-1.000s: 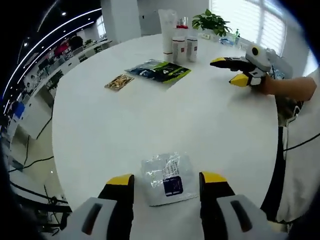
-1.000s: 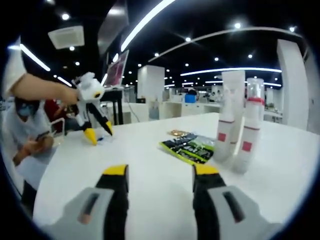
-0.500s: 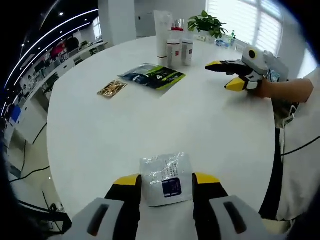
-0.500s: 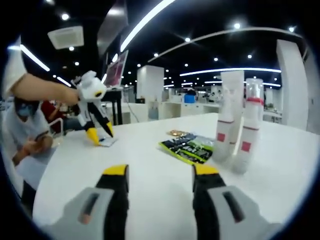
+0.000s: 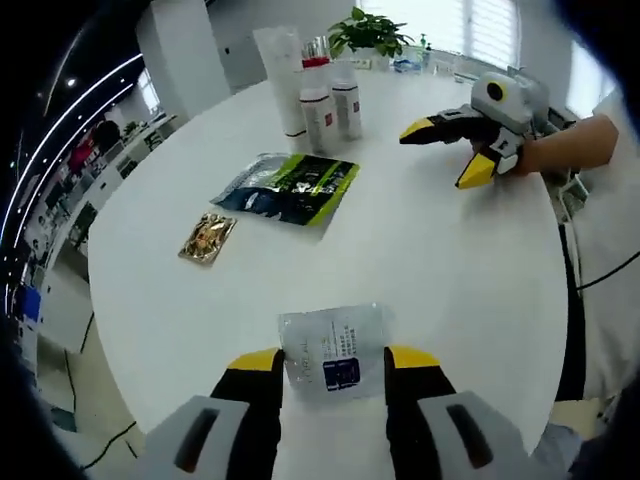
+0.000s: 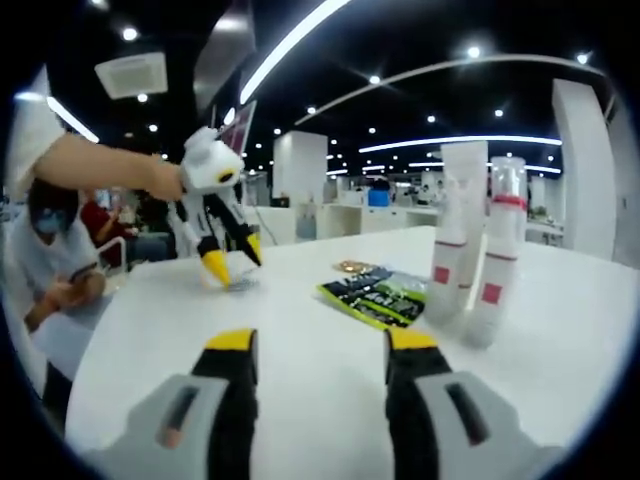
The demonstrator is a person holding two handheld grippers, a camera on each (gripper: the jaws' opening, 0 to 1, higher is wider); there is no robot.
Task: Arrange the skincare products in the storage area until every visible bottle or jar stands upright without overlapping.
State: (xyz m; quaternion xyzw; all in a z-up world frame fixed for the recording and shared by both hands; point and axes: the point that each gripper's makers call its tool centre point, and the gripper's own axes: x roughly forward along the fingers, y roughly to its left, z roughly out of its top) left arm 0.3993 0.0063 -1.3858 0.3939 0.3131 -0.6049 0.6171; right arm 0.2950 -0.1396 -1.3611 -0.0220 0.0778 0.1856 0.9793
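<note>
White round surface (image 5: 440, 250) in a lit open office carries 3 upright bottles (image 5: 318, 105) at its far side; left tool (image 5: 330, 362) straddles a sachet (image 5: 333, 350), right tool (image 6: 312, 345) spread.

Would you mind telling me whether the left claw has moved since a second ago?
Yes. In the right gripper view, the left claw has moved toward the black-and-green packet, which has stayed put in that view.

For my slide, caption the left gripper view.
Left gripper open astride a clear sachet on the white table; upright bottles, green pouch and right gripper beyond.
</note>
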